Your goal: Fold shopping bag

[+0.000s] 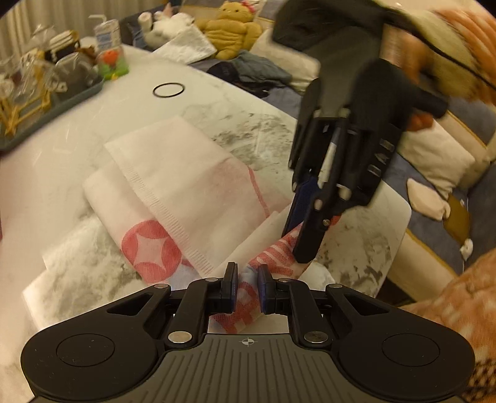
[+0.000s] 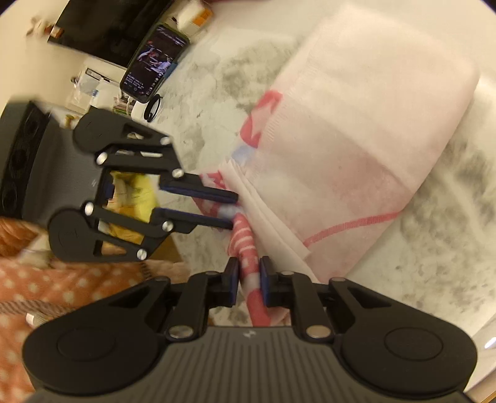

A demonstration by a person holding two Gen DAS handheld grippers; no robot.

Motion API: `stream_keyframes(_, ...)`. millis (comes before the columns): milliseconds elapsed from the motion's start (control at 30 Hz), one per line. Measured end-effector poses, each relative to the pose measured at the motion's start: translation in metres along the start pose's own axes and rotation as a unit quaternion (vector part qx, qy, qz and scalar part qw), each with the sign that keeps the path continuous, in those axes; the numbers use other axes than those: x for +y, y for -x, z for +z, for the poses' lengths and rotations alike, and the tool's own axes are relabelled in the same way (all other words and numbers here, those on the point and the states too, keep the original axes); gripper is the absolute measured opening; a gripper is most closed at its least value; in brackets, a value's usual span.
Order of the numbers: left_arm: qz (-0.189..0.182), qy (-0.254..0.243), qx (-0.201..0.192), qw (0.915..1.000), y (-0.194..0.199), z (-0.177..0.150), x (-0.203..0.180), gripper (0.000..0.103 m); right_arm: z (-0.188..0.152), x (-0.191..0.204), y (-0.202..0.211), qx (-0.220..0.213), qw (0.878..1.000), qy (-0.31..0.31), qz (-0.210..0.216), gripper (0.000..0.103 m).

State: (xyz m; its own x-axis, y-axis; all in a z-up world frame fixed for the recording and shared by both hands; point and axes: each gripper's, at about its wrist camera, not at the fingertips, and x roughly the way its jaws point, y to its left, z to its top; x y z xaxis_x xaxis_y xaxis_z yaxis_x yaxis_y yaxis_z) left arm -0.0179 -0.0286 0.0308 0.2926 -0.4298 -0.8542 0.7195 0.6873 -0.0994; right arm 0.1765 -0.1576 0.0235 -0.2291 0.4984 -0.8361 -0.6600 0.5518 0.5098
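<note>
The white non-woven shopping bag [image 1: 186,186] with red print lies folded over on the marble table [image 1: 254,130]. Its near, red-printed edge is bunched and lifted. My left gripper [image 1: 247,276] is shut on that edge, with fabric filling the narrow gap between its pads. From the right, my right gripper [image 1: 302,252] comes down onto the same edge, held by a gloved hand [image 1: 356,71]. In the right wrist view the right gripper [image 2: 249,274] pinches a red-and-white roll of the bag [image 2: 365,124]. The left gripper [image 2: 235,208] grips the layered edge just beyond it.
A grey tray [image 1: 77,93] of glassware and small items stands at the table's far left, with a black ring [image 1: 168,90] near it. Plush toys [image 1: 229,28] and cushions lie behind. A phone [image 2: 153,62] leans at the table's edge. The table edge [image 1: 400,235] drops off at right.
</note>
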Motion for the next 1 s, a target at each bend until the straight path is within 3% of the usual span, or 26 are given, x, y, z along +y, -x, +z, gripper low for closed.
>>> stream_keyframes(67,-0.007,0.023,0.005,0.9997,-0.002,0.000,0.006,0.019,-0.011,0.026,0.007,-0.031,0.994,0.065,-0.080,0.033)
stream_keyframes(133,-0.017,0.045,0.008,0.9988,-0.003,-0.001,0.013,0.020,-0.023,0.052,0.015,-0.062,0.977,0.131,-0.159,0.046)
stream_keyframes(167,-0.021,0.048,0.008,0.9986,-0.003,-0.002,0.014,0.020,-0.039,0.070,0.014,-0.076,0.953,0.203,-0.211,0.046)
stream_keyframes(200,-0.024,0.049,0.007,0.9985,-0.004,-0.003,0.015,0.020,-0.054,0.088,0.013,-0.089,0.922,0.272,-0.261,0.043)
stream_keyframes(267,-0.026,0.050,0.008,0.9984,-0.004,-0.003,0.016,0.020,-0.074,0.101,0.007,-0.082,0.895,0.326,-0.293,0.017)
stream_keyframes(300,-0.026,0.051,0.008,0.9983,-0.005,-0.003,0.017,0.020,-0.080,0.103,0.003,-0.076,0.890,0.336,-0.297,0.011)
stream_keyframes(433,-0.028,0.056,0.009,0.9980,-0.006,-0.002,0.019,0.020,-0.083,0.096,-0.006,-0.093,0.891,0.318,-0.310,0.011)
stream_keyframes(467,-0.027,0.056,0.010,0.9980,-0.006,-0.001,0.019,0.020,-0.078,0.090,-0.006,-0.095,0.903,0.289,-0.303,0.011)
stream_keyframes(567,-0.024,0.054,0.010,0.9982,-0.006,0.000,0.019,0.020,-0.067,0.078,-0.004,-0.104,0.923,0.237,-0.284,0.011)
stream_keyframes(700,-0.029,0.071,0.004,0.9971,-0.005,-0.003,0.022,0.021,-0.064,0.072,-0.001,-0.107,0.931,0.211,-0.277,0.011)
stream_keyframes(733,-0.031,0.076,0.003,0.9966,-0.005,-0.004,0.024,0.021,-0.064,0.073,0.000,-0.107,0.927,0.215,-0.288,0.017)
stream_keyframes(767,-0.033,0.080,0.002,0.9962,-0.006,-0.005,0.025,0.021,-0.063,0.074,0.001,-0.107,0.923,0.219,-0.299,0.030)
stream_keyframes(833,-0.039,0.090,-0.002,0.9952,-0.006,-0.007,0.027,0.022,-0.080,0.089,0.003,-0.129,0.889,0.289,-0.332,0.037)
stream_keyframes(900,-0.045,0.100,-0.005,0.9940,-0.007,-0.008,0.030,0.022,-0.101,0.105,0.002,-0.147,0.842,0.381,-0.351,0.040)
stream_keyframes(1000,-0.049,0.103,-0.004,0.9935,-0.007,-0.008,0.032,0.022,-0.127,0.112,-0.018,-0.095,0.782,0.498,-0.363,0.039)
